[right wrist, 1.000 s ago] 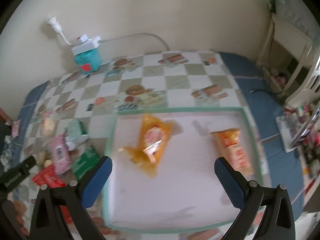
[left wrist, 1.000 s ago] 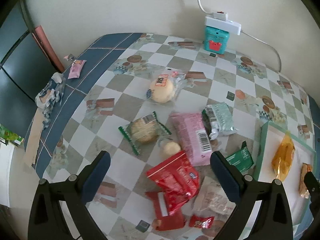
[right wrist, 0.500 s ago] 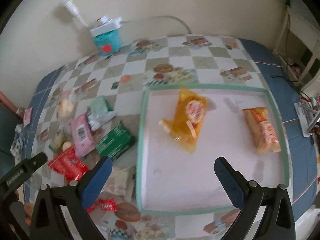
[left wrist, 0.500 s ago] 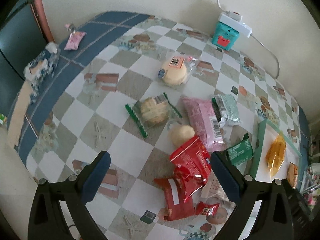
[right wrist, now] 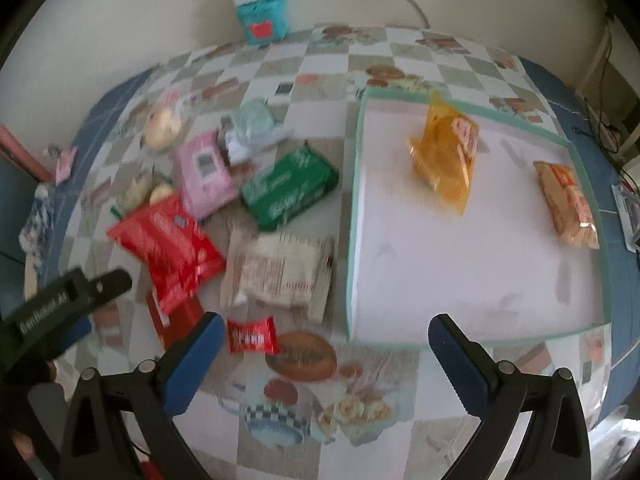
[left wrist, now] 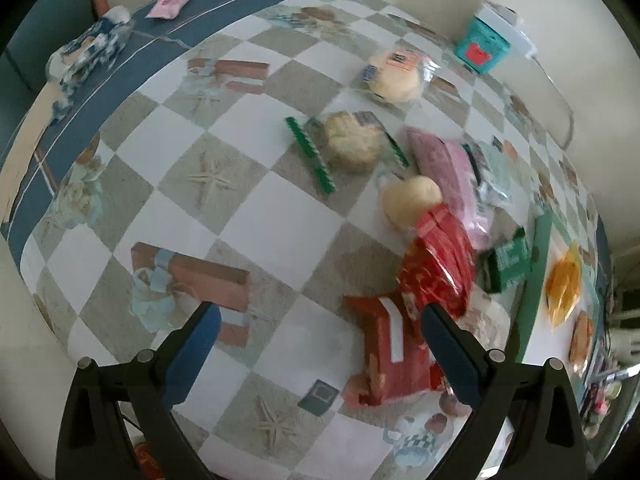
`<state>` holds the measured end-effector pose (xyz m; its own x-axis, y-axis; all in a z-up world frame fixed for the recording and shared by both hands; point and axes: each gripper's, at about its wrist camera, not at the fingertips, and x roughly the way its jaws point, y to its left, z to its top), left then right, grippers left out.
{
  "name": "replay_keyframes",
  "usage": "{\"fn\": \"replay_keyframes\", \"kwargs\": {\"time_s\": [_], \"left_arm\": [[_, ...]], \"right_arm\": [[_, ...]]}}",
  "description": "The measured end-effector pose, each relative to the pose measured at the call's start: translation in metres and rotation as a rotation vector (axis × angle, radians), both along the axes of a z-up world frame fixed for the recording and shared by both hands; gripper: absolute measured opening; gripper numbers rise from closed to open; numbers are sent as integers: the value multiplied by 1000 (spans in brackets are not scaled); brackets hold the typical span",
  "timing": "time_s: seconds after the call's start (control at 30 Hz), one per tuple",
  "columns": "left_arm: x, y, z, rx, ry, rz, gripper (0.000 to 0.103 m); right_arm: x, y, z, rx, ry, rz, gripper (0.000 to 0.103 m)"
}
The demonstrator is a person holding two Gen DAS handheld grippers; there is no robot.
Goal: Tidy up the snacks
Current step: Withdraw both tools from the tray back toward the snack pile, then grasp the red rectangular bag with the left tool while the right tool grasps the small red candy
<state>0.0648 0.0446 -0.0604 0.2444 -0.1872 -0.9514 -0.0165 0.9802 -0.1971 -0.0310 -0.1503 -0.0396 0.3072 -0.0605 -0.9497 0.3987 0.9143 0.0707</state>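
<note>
Now both tools hang spread and empty above the checkered bench [right wrist: 400, 52]: the left tool [left wrist: 320, 332] over a red packet [left wrist: 438, 268], the right tool [right wrist: 326, 340] near a small red candy [right wrist: 252, 336]. Loose snacks lie beside the green-rimmed tray [right wrist: 354, 216], which holds an orange bag [right wrist: 444, 160] and an orange packet [right wrist: 568, 204], well apart.

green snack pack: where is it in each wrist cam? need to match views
Left wrist: green snack pack at right, just left of the tray's green rim.
Right wrist: green snack pack centre-left, left of the same tray.
Shared landmark: teal box by the wall.
</note>
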Motion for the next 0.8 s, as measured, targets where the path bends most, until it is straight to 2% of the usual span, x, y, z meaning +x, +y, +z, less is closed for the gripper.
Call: {"fn": "replay_keyframes", "kwargs": {"time_s": [0.1,0.2,0.67,0.73,0.8], "left_arm": [[-7,-19,1,1,-4,-83,100],[-9,-36,-4,32,22,-154,100],[0,-68,-29,67,113,-228,100],[1,-72,-33,74,127,-218,95],[1,-74,-35,71,132,-211,79]], "right_arm": [[-5,4,-5,10,11,11,102],[-5,8,-6,7,10,37,96],[1,13,-14,-28,59,86,96],[1,10,-14,-25,64,83,96],[2,8,-15,-23,66,81,96]]}}
